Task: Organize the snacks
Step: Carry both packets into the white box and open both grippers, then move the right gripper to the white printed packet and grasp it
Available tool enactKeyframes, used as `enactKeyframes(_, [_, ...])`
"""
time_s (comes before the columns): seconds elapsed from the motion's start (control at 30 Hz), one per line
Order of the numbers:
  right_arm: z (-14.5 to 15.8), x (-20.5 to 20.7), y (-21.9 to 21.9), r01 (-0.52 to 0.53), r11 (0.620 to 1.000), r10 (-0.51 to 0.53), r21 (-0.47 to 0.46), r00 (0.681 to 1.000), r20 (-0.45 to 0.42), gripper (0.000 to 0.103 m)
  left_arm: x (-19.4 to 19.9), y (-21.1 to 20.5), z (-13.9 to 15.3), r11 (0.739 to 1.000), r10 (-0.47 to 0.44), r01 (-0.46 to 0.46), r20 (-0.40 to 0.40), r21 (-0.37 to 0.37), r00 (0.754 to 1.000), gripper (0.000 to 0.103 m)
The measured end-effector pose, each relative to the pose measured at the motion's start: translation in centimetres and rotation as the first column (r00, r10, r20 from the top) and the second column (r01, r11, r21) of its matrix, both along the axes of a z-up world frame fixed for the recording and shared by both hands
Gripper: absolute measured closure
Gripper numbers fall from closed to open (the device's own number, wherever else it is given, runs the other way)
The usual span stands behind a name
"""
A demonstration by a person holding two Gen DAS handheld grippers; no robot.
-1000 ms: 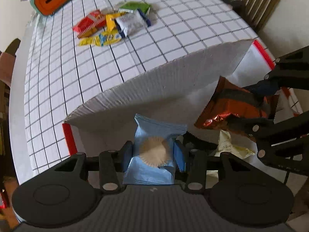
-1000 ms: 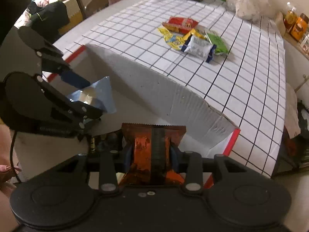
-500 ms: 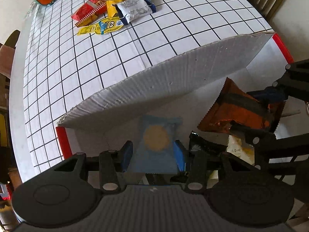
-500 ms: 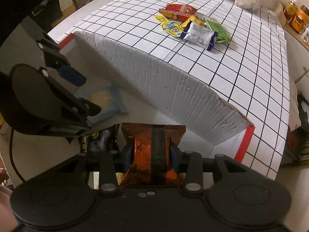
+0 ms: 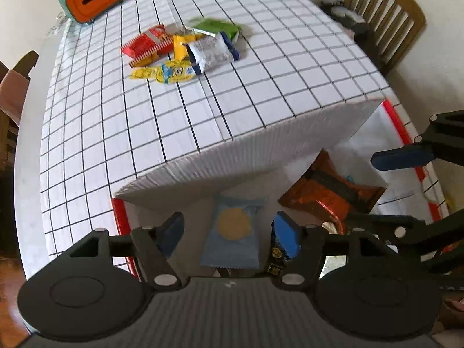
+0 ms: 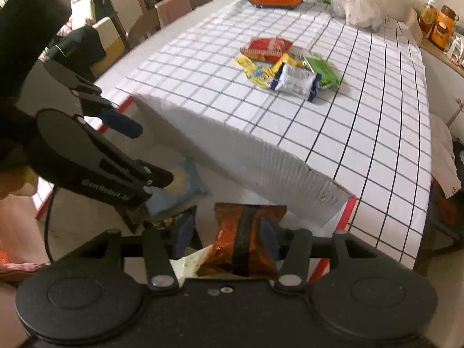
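**2 snacks in the box**

The left gripper (image 5: 230,233) is opening, its pads clear of the blue packet (image 5: 232,232) lying in the white box (image 5: 246,156). The right gripper (image 6: 227,233) is opening too, the orange packet (image 6: 245,240) loose between its pads. 5 snacks (image 5: 182,52) lie on the checked table (image 5: 116,133).

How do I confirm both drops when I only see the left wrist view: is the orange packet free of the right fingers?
Observer: The right gripper is opening; the orange packet is between its jaws, with a clear gap at one finger.
Operator: Anything else there?
Observer: A pale wrapper pokes out beside its lower edge.
Operator: And the blue packet?
Observer: From the side, it lies on the box floor, under the opening left gripper.
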State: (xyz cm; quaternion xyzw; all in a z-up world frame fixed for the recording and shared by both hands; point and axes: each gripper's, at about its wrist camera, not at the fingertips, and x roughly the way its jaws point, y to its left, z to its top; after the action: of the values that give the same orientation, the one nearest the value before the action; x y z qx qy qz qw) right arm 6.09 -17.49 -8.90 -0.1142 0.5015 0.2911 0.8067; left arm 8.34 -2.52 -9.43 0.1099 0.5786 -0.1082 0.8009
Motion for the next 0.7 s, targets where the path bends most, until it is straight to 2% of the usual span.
enactKeyframes(0.33, [4.5, -0.5, -1.4, -0.007, 0.997, 0.001, 0.071, 0.997, 0.083, 0.029, -1.0, 0.8, 4.4, 0.996, 0.002, 0.010, 0.136, -0.086, 0.991, 0.023])
enactKeyframes(0.4, [5.3, -0.5, -1.6, -0.009, 0.997, 0.000, 0.081, 0.995, 0.103, 0.024, -1.0, 0.9, 5.1, 0.996, 0.009, 0.006, 0.166, -0.085, 0.986, 0.021])
enactKeyframes(0.63, [6.9, 0.6, -1.7, -0.015, 0.996, 0.000, 0.085, 0.986, 0.167, 0.016, 0.0, 1.8, 7.0, 0.998, 0.020, -0.003, 0.246, -0.070, 0.969, 0.021])
enactKeyframes(0.7, [7.2, 1.2, -1.6, -0.012, 0.997, -0.004, 0.083, 0.982, 0.187, 0.011, 0.5, 2.1, 7.3, 0.997, 0.028, -0.010, 0.262, -0.070, 0.965, 0.021])
